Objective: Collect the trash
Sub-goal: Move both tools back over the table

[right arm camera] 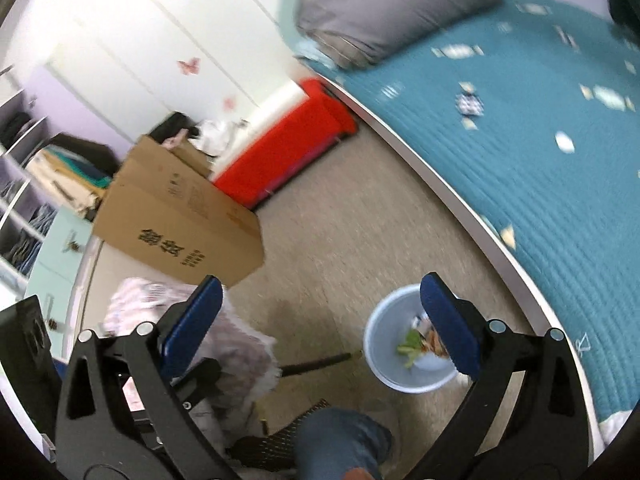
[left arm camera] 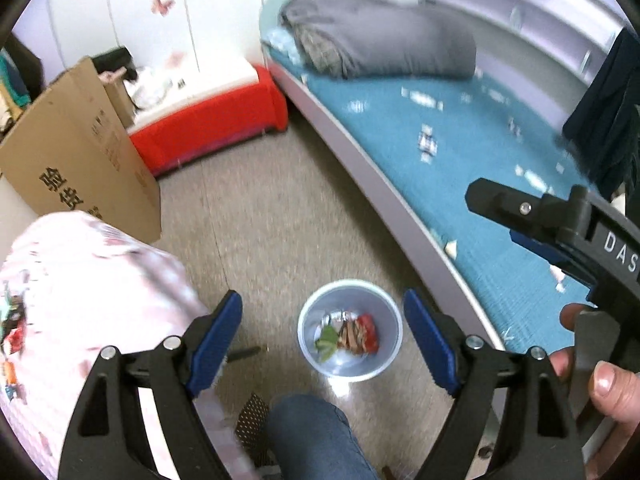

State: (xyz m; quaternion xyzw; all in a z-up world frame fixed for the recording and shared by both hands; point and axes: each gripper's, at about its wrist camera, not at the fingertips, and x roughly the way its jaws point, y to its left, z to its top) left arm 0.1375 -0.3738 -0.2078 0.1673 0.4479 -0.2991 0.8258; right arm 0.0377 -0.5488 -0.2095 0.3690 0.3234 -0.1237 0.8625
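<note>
A pale blue round bin (left arm camera: 384, 320) stands on the floor beside the bed; it also shows in the right wrist view (right arm camera: 380, 344). Inside lie a red wrapper (left arm camera: 368, 332), a brown wrapper and green scraps (left arm camera: 326, 340). My left gripper (left arm camera: 324, 344) is open and empty, high above the bin. My right gripper (right arm camera: 320, 320) is open and empty, above the floor left of the bin; it also shows in the left wrist view (left arm camera: 520, 220), over the bed. A small patterned wrapper (right arm camera: 470, 104) lies on the blue bedspread; in the left wrist view it is blurred (left arm camera: 426, 142).
A bed with a blue quilt (left arm camera: 460, 152) and a grey pillow (left arm camera: 384, 36) runs along the right. A cardboard box (left arm camera: 80, 148) and a red bench (left arm camera: 216, 120) stand at the back left. A pink cushioned seat (left arm camera: 80, 300) is at the left. My knee (left arm camera: 316, 436) is below.
</note>
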